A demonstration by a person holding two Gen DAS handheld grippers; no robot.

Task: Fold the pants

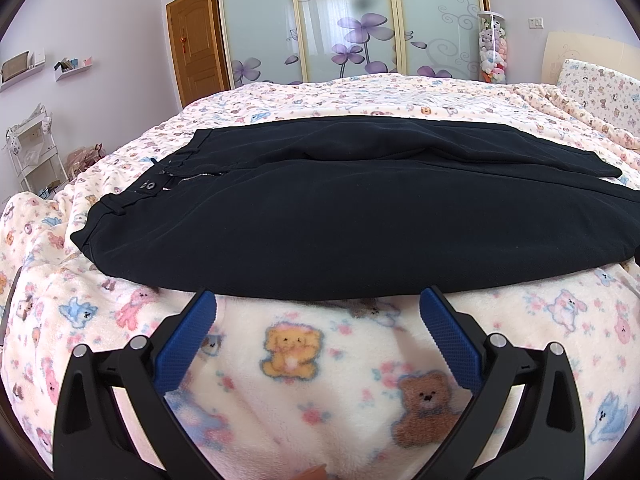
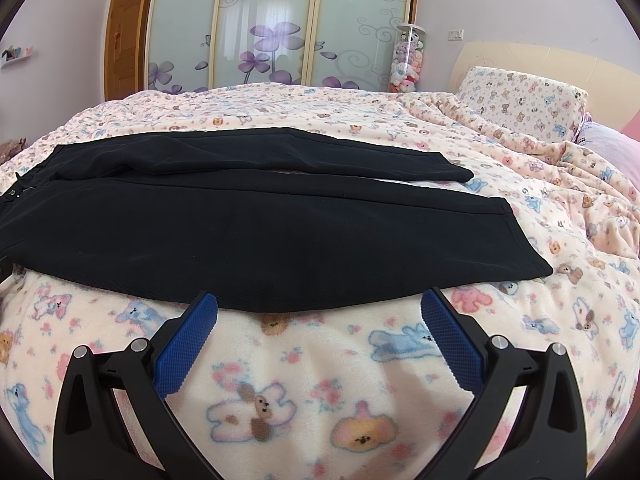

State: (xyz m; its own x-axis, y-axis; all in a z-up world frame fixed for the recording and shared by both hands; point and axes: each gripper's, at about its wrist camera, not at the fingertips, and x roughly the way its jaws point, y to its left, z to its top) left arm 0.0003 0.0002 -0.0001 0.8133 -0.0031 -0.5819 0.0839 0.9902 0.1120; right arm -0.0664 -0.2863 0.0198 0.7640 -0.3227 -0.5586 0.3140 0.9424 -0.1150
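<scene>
Black pants (image 1: pixel 340 216) lie flat across the bed, waistband with zipper and buttons (image 1: pixel 160 182) to the left, the two legs running right. In the right wrist view the pants (image 2: pixel 260 236) show their leg hems (image 2: pixel 516 236) at the right. My left gripper (image 1: pixel 318 300) is open, its blue fingertips at the near edge of the near leg, close to the waist end. My right gripper (image 2: pixel 320 300) is open, its fingertips at the near edge of the same leg, toward the hem. Neither holds cloth.
The bed is covered by a fleecy teddy-bear blanket (image 1: pixel 304 360). A pillow (image 2: pixel 520 96) and headboard (image 2: pixel 520 60) are at the far right. A sliding-door wardrobe (image 1: pixel 348 20), a clear tube of plush toys (image 1: pixel 493 48) and a white rack (image 1: pixel 32 148) stand beyond the bed.
</scene>
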